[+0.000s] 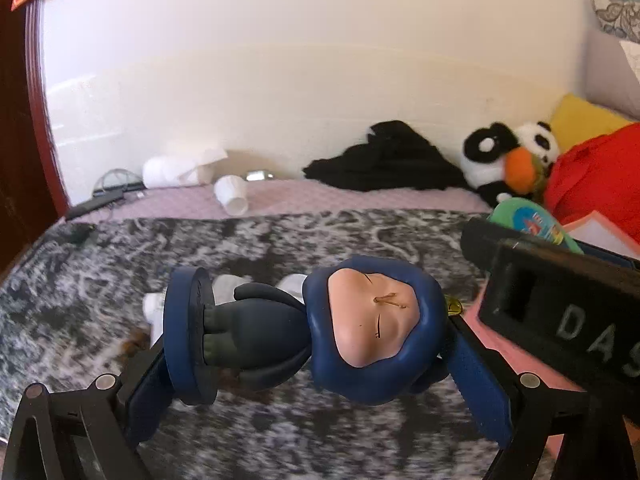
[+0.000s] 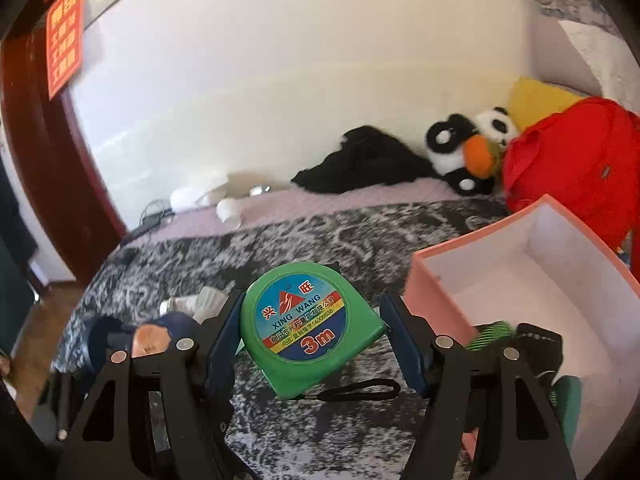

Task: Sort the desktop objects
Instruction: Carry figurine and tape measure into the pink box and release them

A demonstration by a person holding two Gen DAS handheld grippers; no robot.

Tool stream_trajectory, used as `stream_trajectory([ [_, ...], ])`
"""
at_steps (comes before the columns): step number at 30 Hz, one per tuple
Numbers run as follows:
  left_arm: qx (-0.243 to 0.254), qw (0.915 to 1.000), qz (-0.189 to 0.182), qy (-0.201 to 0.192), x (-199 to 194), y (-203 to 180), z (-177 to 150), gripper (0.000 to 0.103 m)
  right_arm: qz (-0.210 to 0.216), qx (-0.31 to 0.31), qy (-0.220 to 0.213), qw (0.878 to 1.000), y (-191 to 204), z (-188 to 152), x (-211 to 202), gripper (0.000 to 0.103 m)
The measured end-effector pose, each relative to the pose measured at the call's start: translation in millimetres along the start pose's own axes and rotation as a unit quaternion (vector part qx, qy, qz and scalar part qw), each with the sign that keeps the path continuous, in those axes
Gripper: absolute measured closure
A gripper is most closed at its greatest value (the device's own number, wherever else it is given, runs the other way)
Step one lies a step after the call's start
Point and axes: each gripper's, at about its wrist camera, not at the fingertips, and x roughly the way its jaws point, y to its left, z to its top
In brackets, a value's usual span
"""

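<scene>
My left gripper (image 1: 308, 340) is shut on a blue-hooded doll figurine (image 1: 304, 328), held sideways above the mottled grey blanket (image 1: 120, 264), base disc to the left and head to the right. My right gripper (image 2: 312, 332) is shut on a green 3 m tape measure (image 2: 304, 324), its black strap hanging below. The tape measure (image 1: 532, 222) and the right gripper's black body show at the right of the left wrist view. The figurine (image 2: 148, 338) shows at the lower left of the right wrist view. A pink box (image 2: 444, 292) with a white inside stands to the right, holding a green item (image 2: 490, 334).
White socks (image 2: 196, 302) lie on the blanket behind the grippers. Farther back are a white cup (image 1: 232, 196), a tissue roll (image 1: 172, 170), black clothing (image 1: 384, 160), a panda plush (image 1: 504, 156), a yellow cushion (image 1: 580, 120) and a red bag (image 2: 576, 164). A wall stands behind.
</scene>
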Motion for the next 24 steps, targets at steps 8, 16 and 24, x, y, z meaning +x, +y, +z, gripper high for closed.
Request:
stream_trajectory([
  [8, 0.020, 0.9991, -0.033, -0.020, -17.6, -56.9, 10.0, 0.004, -0.029, 0.025, -0.022, 0.999, -40.5, 8.1, -30.8, 0.031],
  [16, 0.037, 0.9960, -0.079, -0.020, -25.8, -112.4, 10.0, 0.004, -0.077, 0.047, -0.035, 0.995, -94.3, 9.1, -59.0, 0.031],
  [24, 0.054, 0.9921, -0.112, -0.017, -32.3, -159.4, 6.3, 0.004, -0.124, 0.065, -0.047, 0.989, -143.2, 2.3, -89.6, 0.031],
])
